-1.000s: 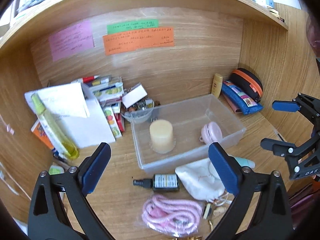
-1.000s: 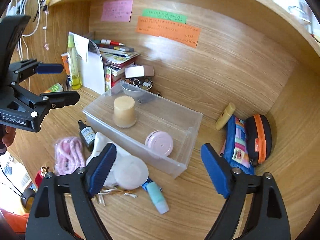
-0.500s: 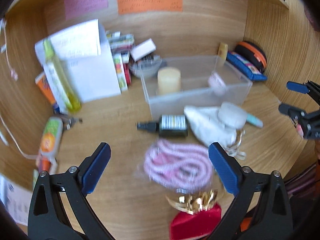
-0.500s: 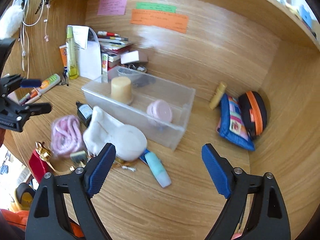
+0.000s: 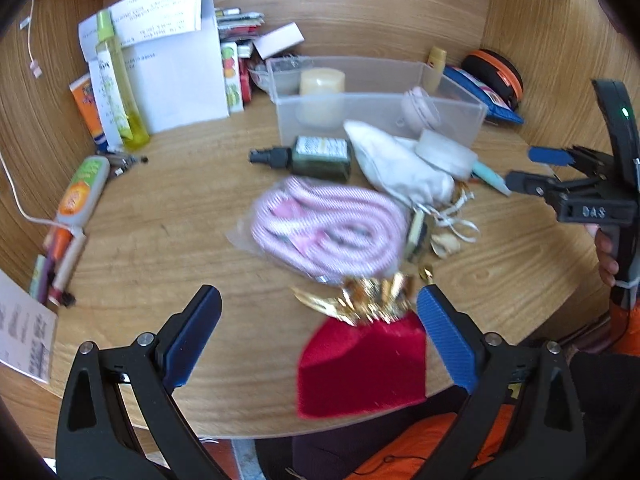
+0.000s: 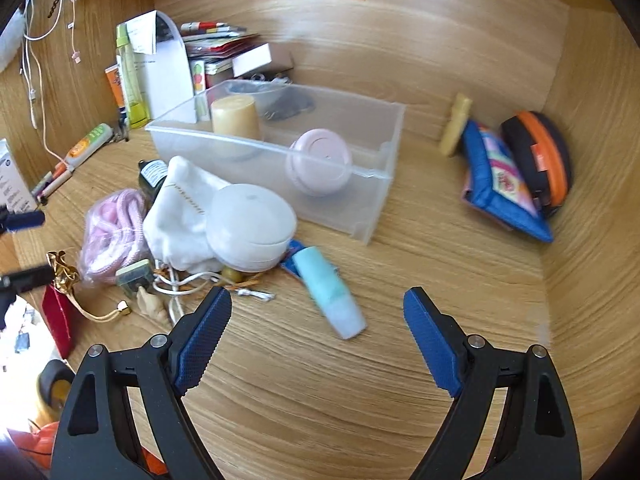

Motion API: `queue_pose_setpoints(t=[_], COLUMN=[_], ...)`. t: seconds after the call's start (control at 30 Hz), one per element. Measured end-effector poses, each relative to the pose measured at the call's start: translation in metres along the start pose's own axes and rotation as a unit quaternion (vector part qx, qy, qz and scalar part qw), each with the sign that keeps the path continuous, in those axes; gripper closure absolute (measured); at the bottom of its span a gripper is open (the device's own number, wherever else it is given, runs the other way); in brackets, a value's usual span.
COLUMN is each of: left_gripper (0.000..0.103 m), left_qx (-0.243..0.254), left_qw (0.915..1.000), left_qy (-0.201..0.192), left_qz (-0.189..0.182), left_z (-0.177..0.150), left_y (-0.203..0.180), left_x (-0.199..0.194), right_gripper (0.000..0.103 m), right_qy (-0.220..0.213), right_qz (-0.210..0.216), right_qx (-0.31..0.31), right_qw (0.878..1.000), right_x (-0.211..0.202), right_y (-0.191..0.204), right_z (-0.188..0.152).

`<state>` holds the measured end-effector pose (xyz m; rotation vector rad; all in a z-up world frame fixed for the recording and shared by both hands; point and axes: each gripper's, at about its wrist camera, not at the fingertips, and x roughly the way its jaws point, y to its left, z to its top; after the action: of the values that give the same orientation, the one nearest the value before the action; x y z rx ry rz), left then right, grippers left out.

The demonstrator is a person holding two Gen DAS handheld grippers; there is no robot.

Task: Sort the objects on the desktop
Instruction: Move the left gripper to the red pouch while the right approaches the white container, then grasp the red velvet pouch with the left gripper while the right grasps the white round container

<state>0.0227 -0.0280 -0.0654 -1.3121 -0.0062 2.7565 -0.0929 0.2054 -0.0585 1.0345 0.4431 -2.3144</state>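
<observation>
Both grippers have dropped lower toward the desk over the last second, so the far wall notes have slid almost out of the top of each view and the clutter looks much closer.

Going left to right across the desk: a tall yellow-green bottle (image 5: 120,92) leans on the folded papers at the back left, with an orange-and-green tube (image 5: 82,186) lying below it near the edge. Middle of the desk has the dark dropper bottle (image 5: 310,156) on its side, just in front of the clear plastic bin (image 6: 376,184). That bin already holds a cream candle (image 6: 234,120) and a pink round case (image 6: 320,162). Next to the bottle is a pink coiled cord (image 5: 328,228) in a bag, a white drawstring pouch (image 6: 184,212) with a white round case (image 6: 250,226) resting on it, then a teal tube (image 6: 330,292) lying loose. Far right, a blue pencil pouch (image 6: 500,184) and an orange-trimmed case (image 6: 540,156) sit against the wall.

The left gripper (image 5: 318,340) has its jaws wide apart over a red velvet pouch (image 5: 360,368), holding nothing. The right gripper (image 6: 316,344) is also spread wide and empty, with the teal tube just ahead of its fingers.

Looks like they're still in the approach step, picking what to grab. My guess is the right one needs to go a bit further forward and down to straddle that tube before closing.
</observation>
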Motion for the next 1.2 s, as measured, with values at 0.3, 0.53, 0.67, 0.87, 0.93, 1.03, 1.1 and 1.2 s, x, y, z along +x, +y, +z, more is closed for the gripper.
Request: queue_pose_setpoints(t=[0.3,0.53,0.67,0.87,0.93,1.03,1.1,1.2], left_gripper=[0.004,0.003,0.003,0.014,0.023,0.032,0.035,0.041], left_qx=[0.008,0.011,0.008,-0.008,-0.013,-0.016,-0.020,-0.022], left_qw=[0.9990,0.9996,0.9996,0.9993,0.9990,0.9988,0.9985,0.9980], left_qy=[0.040,0.021,0.006,-0.017,-0.023,-0.026,-0.027,-0.032], left_qz=[-0.017,0.018,0.025,0.031,0.036,0.039,0.042,0.049], left_z=[-0.019,-0.025,-0.026,-0.030,-0.031,-0.030,-0.030,-0.030], left_y=[-0.015,-0.017,-0.012,-0.001,0.003,0.008,0.010,0.012], left_x=[0.025,0.028,0.027,0.024,0.022,0.020,0.020,0.019], right_gripper=[0.017,0.017,0.017,0.017,0.019,0.019,0.023,0.030], right_qy=[0.017,0.040,0.038,0.042,0.043,0.039,0.032,0.029], right_qz=[0.020,0.059,0.072,0.092,0.099,0.097,0.095,0.097], right_qx=[-0.003,0.025,0.028,0.052,0.058,0.054,0.047,0.041], right_qw=[1.000,0.997,0.996,0.993,0.992,0.993,0.994,0.994], right_x=[0.019,0.045,0.054,0.069,0.073,0.076,0.074,0.074], right_y=[0.008,0.008,0.010,0.010,0.011,0.015,0.017,0.020], right_z=[0.010,0.021,0.031,0.042,0.044,0.045,0.046,0.048])
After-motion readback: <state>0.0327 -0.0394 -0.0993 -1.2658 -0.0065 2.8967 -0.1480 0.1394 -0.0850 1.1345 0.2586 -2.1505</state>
